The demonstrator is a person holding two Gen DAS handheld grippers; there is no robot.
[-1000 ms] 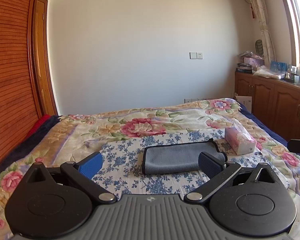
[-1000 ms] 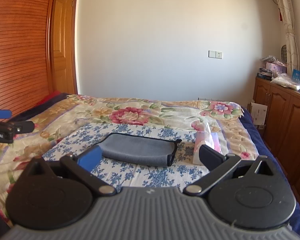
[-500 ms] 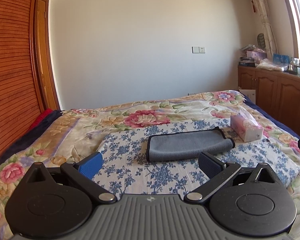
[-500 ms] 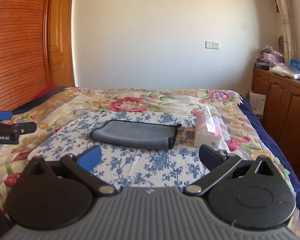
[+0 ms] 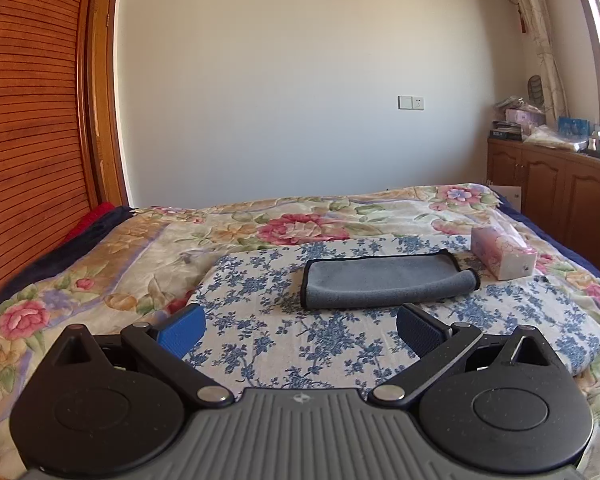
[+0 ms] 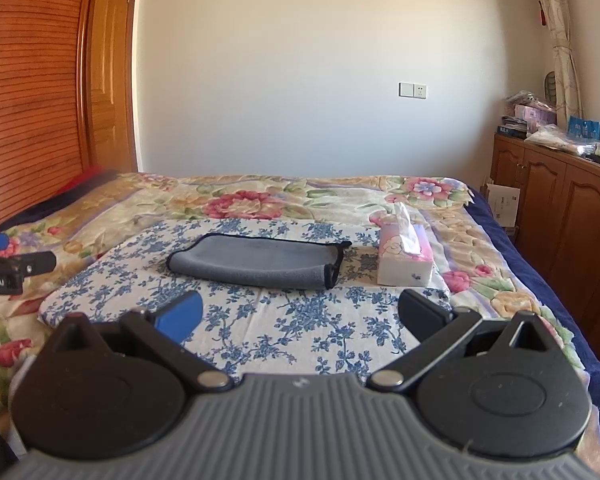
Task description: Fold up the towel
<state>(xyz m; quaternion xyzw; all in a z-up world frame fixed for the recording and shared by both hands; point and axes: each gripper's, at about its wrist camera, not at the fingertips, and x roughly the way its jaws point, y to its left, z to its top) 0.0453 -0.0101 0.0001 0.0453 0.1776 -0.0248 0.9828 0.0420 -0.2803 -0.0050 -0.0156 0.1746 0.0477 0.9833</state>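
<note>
Grey folded microfibre towel with black edging (image 5: 384, 282) (image 6: 256, 262): lying on the blue-flowered white cloth (image 5: 340, 332) (image 6: 284, 320) spread over the floral bedspread (image 5: 148, 240), left of the pink tissue box (image 5: 502, 254) (image 6: 406, 256). Left gripper (image 5: 298, 330): hovering near, jaws standing wide apart, gripping nothing. Right gripper (image 6: 300, 312): hovering likewise, jaws apart, gripping nothing

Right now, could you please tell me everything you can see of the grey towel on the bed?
The grey towel is a soft, fleecy-looking cloth with dark piping along its edges. It lies folded over into a long, flat band, its rounded fold facing the cameras. It rests on the blue-flowered cloth spread over the bed. A tissue box stands close to its right end, apart from it. Neither gripper touches it.
</note>
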